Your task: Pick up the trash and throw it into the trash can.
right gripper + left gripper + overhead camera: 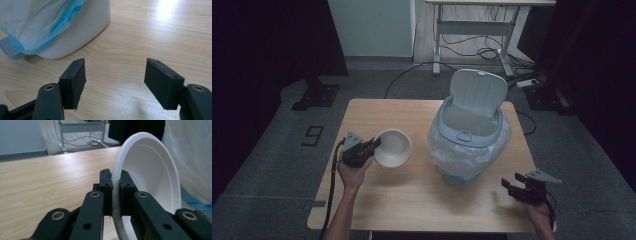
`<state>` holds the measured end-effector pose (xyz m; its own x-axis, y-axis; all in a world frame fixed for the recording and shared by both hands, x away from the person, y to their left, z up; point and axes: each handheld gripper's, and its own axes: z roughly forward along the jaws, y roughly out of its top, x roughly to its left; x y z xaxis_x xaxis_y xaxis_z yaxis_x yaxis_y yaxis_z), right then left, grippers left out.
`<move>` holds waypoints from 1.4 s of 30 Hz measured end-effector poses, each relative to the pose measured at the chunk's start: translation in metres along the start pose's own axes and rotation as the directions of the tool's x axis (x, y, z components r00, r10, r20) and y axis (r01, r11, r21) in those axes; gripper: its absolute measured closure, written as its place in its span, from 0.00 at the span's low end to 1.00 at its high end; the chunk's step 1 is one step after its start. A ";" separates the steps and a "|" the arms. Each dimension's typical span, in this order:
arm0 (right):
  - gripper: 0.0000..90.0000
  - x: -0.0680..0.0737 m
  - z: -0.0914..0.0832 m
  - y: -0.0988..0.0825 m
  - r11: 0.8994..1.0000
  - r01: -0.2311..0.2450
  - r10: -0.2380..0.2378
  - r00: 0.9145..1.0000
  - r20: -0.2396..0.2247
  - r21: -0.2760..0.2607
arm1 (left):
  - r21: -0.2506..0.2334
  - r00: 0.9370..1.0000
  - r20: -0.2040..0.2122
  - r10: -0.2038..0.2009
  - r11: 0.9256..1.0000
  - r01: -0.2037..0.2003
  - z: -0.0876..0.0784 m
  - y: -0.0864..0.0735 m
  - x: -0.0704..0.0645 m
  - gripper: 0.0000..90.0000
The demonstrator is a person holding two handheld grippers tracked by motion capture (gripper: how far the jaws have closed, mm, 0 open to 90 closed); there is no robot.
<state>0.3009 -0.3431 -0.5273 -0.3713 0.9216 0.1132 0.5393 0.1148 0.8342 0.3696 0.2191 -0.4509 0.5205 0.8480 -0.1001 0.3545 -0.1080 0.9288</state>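
One white bowl (393,147) is sitting tipped up at the left of the wooden table (412,200), near the bin (469,135) with its lid standing open. The left gripper (115,192) is pinching the bowl's rim tight. The right gripper (115,83) is hanging low by the bin's base, jaws wide apart.

The white paper bowl's (150,177) lower rim runs off the bottom edge of the left gripper view, and the left gripper's (115,192) pads cover the stretch of rim between them. In the right gripper view, the lined bin (75,27) is cut off by the top and left edges; its bag (37,17) hides the upper wall.
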 end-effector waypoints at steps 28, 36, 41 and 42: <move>0.37 0.000 0.002 -0.001 1.000 -0.001 0.001 1.000 -0.006 0.012 | -0.084 0.998 0.070 0.007 0.996 -0.002 -0.028 0.032 -0.028 0.92; 0.36 0.000 0.003 -0.002 1.000 0.003 -0.003 1.000 -0.005 0.017 | -0.109 0.996 0.082 0.021 0.994 -0.012 -0.028 0.041 -0.037 0.92; 0.37 0.001 0.003 -0.002 1.000 0.001 -0.001 1.000 -0.003 0.019 | -0.113 0.994 0.101 0.037 0.993 -0.026 -0.025 0.047 -0.045 0.92; 0.37 0.001 0.003 -0.002 1.000 -0.004 0.004 1.000 -0.004 0.021 | -0.112 0.994 0.105 0.038 0.993 -0.026 -0.025 0.048 -0.046 0.92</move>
<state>0.3018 -0.3416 -0.5299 -0.3725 0.9204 0.1189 0.5565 0.1189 0.8223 0.3437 0.1880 -0.3926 0.6120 0.7843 -0.1017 0.2514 -0.0709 0.9653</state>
